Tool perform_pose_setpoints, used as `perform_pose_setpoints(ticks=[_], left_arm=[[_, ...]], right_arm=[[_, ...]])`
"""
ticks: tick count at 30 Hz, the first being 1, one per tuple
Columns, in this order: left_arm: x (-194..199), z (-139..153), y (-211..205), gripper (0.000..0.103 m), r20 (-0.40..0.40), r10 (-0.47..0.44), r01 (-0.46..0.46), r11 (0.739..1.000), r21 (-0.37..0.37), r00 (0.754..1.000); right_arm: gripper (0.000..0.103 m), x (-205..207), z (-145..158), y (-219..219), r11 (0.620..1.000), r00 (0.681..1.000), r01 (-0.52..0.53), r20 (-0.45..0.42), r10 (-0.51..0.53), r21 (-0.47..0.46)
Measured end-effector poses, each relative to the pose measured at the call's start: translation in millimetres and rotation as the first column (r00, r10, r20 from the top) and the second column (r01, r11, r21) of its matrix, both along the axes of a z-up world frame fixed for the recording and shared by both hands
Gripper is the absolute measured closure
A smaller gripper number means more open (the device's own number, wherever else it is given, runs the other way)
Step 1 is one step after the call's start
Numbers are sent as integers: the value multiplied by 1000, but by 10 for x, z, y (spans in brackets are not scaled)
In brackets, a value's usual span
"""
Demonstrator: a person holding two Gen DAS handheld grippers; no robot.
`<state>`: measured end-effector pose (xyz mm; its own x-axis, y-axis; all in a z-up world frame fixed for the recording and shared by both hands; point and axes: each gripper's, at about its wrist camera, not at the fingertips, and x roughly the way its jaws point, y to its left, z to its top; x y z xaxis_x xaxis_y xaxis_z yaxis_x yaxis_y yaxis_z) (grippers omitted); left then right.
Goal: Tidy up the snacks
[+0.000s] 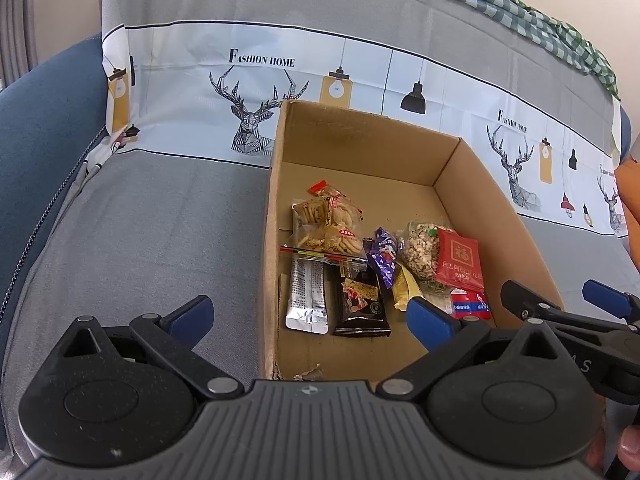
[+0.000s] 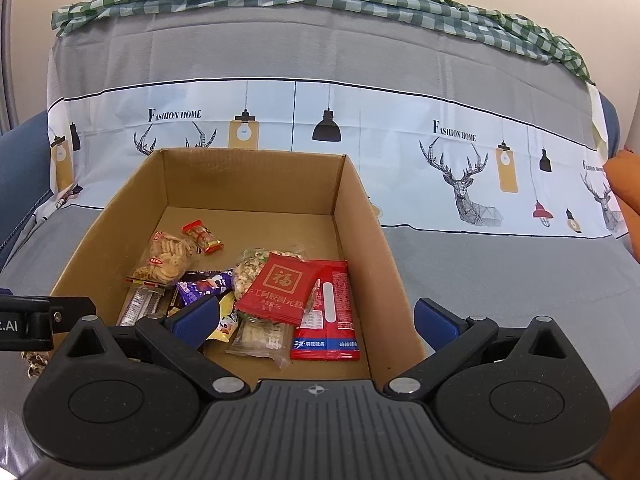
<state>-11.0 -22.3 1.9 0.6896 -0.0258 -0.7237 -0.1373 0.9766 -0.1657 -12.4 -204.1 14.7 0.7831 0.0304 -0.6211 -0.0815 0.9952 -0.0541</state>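
Corrugated cardboard box [image 2: 362, 216], frame ctr, holds crinkly foil and clear-film snack packets [image 2: 276, 294]. We note left gripper [image 1: 310, 318] and right gripper [image 2: 316, 322] both spread, empty, packets just ahead.

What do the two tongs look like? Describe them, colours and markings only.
Both the left tongs and right tongs match: matte black linkage arms with silver rivets, round black hubs, a ribbed grey body bearing a small crosshair mark, and blue fingertip pads. No cables or sleeves show.

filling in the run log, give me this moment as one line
phase: snacks in box | left gripper: open, empty | right gripper: open, empty | cardboard box: on sofa, holds red packet and other snacks
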Motion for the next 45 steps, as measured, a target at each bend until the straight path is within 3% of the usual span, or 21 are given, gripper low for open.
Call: perform_pose_setpoints(ticks=[45], left_arm=[[-10,22,-22,1,5,-1,1,1000,-4,1000]], right_arm=[[1,-1,16,-2,1000,1000,-16,2,16,-4]])
